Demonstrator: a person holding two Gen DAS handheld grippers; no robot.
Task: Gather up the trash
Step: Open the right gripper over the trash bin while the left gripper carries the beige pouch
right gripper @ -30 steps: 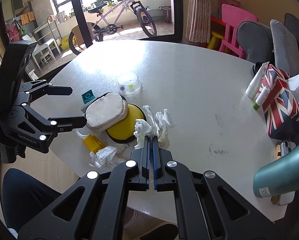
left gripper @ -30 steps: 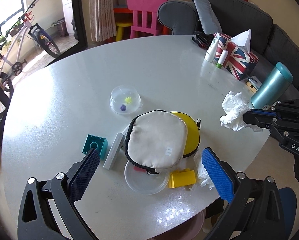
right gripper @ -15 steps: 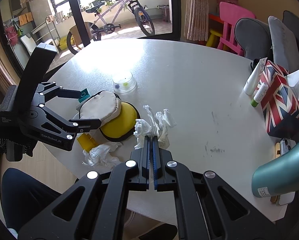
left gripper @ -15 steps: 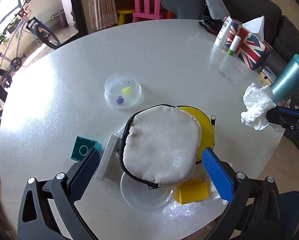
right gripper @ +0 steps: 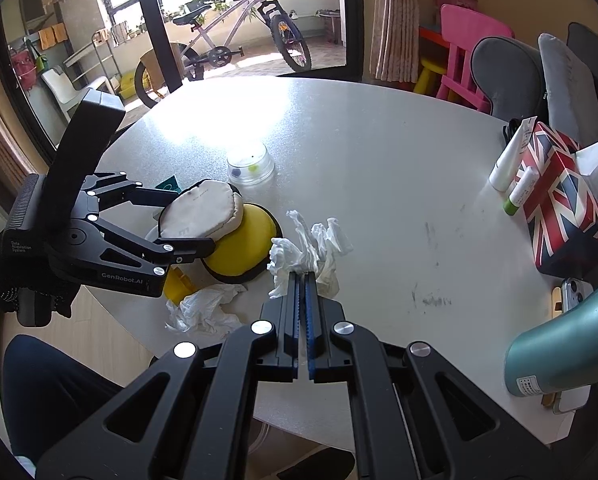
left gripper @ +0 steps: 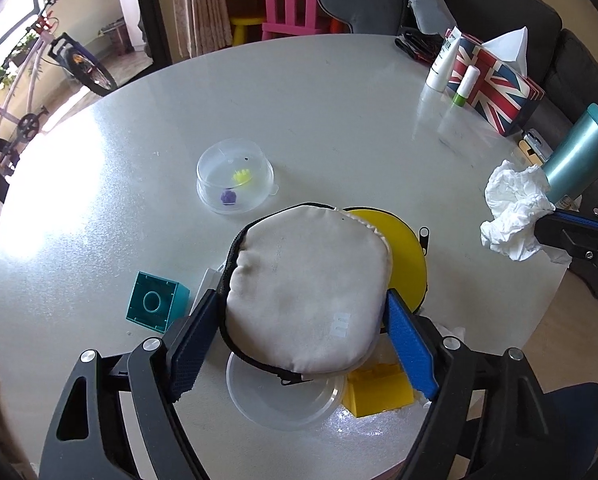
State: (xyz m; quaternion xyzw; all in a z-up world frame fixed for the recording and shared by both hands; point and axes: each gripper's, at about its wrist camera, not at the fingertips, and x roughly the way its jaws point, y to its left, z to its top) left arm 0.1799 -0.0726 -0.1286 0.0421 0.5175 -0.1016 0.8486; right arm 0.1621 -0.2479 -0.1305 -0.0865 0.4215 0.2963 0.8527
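Observation:
My right gripper (right gripper: 304, 276) is shut on a crumpled white tissue (right gripper: 307, 246) and holds it above the table's near edge; the tissue also shows in the left wrist view (left gripper: 513, 210). A second crumpled tissue (right gripper: 205, 308) lies on the table edge by a yellow brick (left gripper: 379, 394). My left gripper (left gripper: 299, 316) is open, its blue pads either side of the beige flap of a round pouch (left gripper: 307, 292) with a yellow half (left gripper: 407, 252). I cannot tell whether the pads touch it.
Round white table (left gripper: 299, 100). A clear domed container (left gripper: 235, 186), a teal brick (left gripper: 155, 300), a clear lid (left gripper: 283, 400), a Union Jack tissue box (left gripper: 495, 84), tubes (left gripper: 439, 68) and a teal flask (left gripper: 579, 152) stand on it. Sofa and pink chair lie behind.
My left gripper moved forward and down over the pouch, so its pads now flank the beige flap. The right gripper stayed shut on the tissue, nearly still.

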